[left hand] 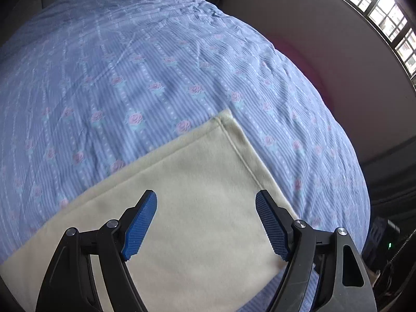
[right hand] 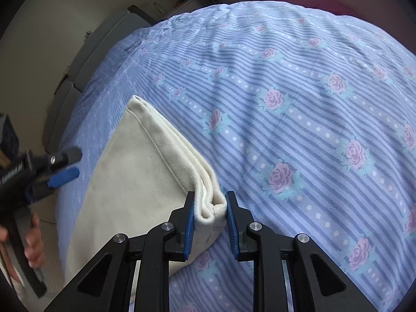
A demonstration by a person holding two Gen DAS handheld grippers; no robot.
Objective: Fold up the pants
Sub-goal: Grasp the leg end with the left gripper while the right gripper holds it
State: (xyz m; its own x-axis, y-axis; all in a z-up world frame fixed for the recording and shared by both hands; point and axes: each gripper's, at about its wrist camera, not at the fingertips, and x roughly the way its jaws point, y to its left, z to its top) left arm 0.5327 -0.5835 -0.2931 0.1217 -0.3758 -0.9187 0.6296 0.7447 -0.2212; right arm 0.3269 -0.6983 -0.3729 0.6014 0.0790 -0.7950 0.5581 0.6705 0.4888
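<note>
Count on inspection: one pair of pants (right hand: pixel 135 171), cream, folded, lying near the left edge of the bed, with at least three stacked layers showing at its near right corner. One bedsheet (right hand: pixel 299 109), blue striped with roses. Two grippers: the right gripper (right hand: pixel 209 217), pads either side of the pants' near corner, and the left gripper (left hand: pixel 206 225), jaws spread wide above the pants. One window (left hand: pixel 384 15), far right. One hand (right hand: pixel 32 241), near left.
</note>
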